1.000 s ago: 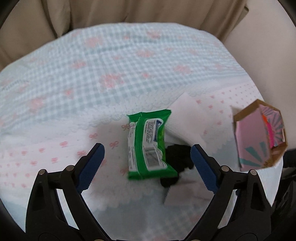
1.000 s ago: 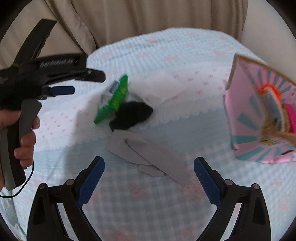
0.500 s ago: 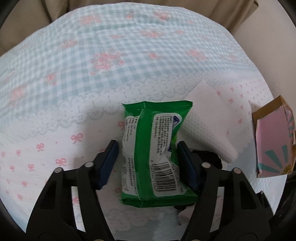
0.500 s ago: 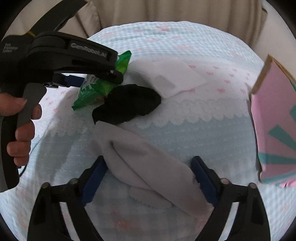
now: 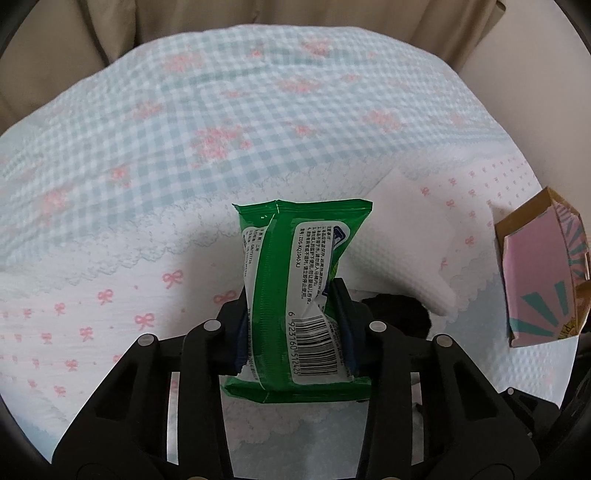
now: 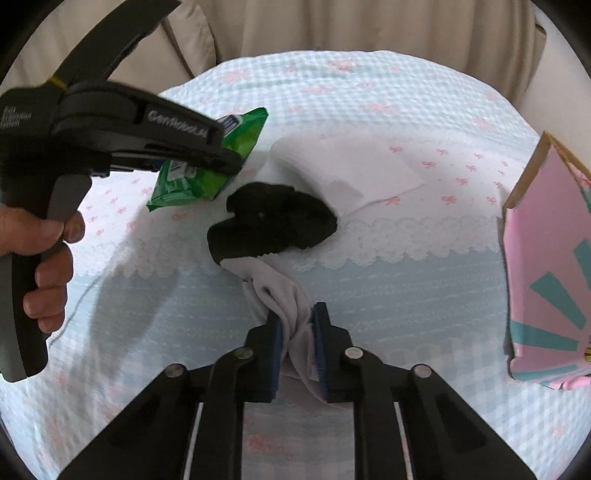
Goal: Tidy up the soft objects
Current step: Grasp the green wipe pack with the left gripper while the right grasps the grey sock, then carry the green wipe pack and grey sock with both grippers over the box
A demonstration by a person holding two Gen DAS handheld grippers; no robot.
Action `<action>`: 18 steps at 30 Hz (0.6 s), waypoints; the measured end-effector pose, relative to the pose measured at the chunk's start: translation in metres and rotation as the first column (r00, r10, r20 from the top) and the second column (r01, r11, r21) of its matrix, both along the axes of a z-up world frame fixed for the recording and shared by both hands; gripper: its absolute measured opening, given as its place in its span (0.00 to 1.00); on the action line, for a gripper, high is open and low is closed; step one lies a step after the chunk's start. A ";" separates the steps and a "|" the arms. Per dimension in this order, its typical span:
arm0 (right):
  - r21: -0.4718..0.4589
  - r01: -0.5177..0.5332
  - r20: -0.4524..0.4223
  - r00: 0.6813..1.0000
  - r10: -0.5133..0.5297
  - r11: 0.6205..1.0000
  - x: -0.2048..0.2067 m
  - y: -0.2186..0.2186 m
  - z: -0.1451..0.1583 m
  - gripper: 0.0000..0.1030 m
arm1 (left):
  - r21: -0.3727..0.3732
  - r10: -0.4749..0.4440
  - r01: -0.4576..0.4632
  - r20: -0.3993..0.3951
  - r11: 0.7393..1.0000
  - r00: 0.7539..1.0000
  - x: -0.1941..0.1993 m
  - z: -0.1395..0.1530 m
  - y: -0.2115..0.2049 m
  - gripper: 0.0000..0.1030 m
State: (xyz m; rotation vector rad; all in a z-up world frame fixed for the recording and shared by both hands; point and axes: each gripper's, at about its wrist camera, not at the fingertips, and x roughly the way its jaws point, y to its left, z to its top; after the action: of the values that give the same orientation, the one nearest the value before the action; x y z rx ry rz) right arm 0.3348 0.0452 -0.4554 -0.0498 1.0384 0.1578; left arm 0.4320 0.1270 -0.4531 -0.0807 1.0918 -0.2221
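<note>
My left gripper (image 5: 295,295) is shut on a green pack of wet wipes (image 5: 295,295) and holds it just off the cloth; the pack also shows in the right wrist view (image 6: 207,170). My right gripper (image 6: 297,321) is shut on a light grey sock (image 6: 291,314), bunched between the blue pads. The sock's far end lies under a black sock (image 6: 273,221). The black sock peeks out behind the pack in the left wrist view (image 5: 399,310). A white folded cloth (image 6: 354,166) lies beyond the black sock, and also shows in the left wrist view (image 5: 399,254).
A pink and teal cardboard box (image 6: 546,266) stands open at the right edge; it also shows in the left wrist view (image 5: 543,273). A checked blue and pink tablecloth (image 6: 388,280) covers the round table. Beige curtains (image 6: 332,26) hang behind. The left hand-held gripper's body (image 6: 110,133) crosses the upper left.
Both grippers moved forward and closed. The left one shut on the green wipes pack and lifted it. The right one shut on the grey sock, bunching it.
</note>
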 end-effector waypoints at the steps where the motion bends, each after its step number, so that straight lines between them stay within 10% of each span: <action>1: 0.001 0.002 0.005 1.000 -0.002 1.000 0.000 -0.002 0.003 0.14 | -0.001 0.001 -0.001 0.005 1.000 1.000 -0.001 0.003 0.000 0.34; 18: 0.030 0.045 0.118 0.992 -0.048 0.999 -0.045 -0.031 0.140 0.14 | -0.056 0.045 -0.041 0.080 0.998 0.996 -0.052 0.131 -0.007 0.33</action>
State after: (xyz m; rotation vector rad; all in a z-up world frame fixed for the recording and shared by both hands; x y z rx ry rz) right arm 0.2893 0.0145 -0.3155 -0.0101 0.9182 0.1253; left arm 0.3799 0.1203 -0.3217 -0.1430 1.0023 -0.2146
